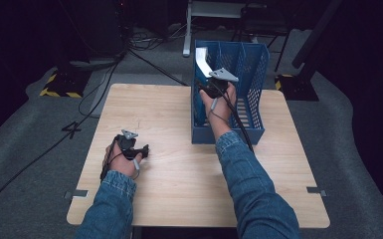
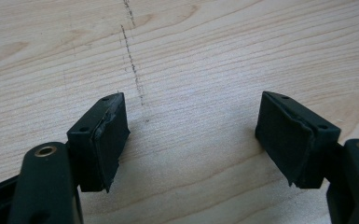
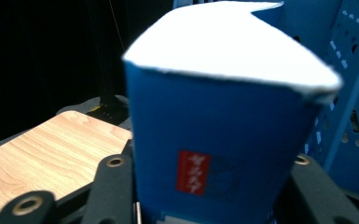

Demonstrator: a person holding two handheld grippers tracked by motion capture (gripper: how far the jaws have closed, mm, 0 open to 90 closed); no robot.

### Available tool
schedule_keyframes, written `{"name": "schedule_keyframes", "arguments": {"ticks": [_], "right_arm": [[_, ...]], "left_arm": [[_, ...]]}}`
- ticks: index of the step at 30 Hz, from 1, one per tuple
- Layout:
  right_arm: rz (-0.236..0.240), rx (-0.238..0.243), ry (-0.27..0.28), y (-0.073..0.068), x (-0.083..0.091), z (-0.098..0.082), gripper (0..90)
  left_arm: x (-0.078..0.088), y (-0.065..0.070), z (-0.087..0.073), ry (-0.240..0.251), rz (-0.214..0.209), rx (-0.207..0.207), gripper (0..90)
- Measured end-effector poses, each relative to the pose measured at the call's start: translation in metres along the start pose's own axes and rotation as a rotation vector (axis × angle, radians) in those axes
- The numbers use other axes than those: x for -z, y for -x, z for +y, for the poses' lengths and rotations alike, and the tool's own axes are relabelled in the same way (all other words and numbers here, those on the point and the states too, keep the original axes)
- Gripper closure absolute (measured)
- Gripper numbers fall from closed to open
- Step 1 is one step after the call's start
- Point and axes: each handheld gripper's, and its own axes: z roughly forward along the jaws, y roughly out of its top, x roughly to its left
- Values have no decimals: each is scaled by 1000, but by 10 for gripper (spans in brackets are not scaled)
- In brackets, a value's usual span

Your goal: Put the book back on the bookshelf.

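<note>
A blue-covered booklet (image 3: 224, 116) with white pages and a small red label stands between the jaws of my right gripper (image 3: 210, 186), which is shut on it; it bows outward between them. In the high view the booklet (image 1: 202, 59) curves up at the left end of a blue perforated file rack (image 1: 256, 64), with my right gripper (image 1: 208, 79) reaching into the rack from the near side. My left gripper (image 1: 142, 152) rests low over the left part of the wooden table (image 1: 179, 169). Its jaws stand wide open (image 2: 191, 135) with only bare wood between them.
The rack's perforated wall (image 3: 349, 70) rises just right of the booklet. A faint pencil line (image 2: 133, 65) runs across the wood ahead of the left gripper. Cables and stand feet (image 1: 62, 82) lie on the grey floor beyond the table's far edge.
</note>
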Motion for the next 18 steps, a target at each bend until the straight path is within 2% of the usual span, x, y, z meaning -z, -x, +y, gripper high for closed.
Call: {"name": "schedule_keyframes", "arguments": {"ticks": [2,5,10,13,18], "right_arm": [[-3,8,-7,0,1,0,534],[-27,46,-11,-1,6,0,506],[-36,53,9,0,18,4,485],[-20,55,6,1,29,8,475],[24,57,36,5,58,16,482]], "left_arm": [[0,0,0,0,0,-1,253],[0,0,0,1,0,-1,252],[0,0,-1,2,-3,-4,251],[1,0,-1,1,-3,-5,251],[-1,0,0,0,-2,-5,243]]}}
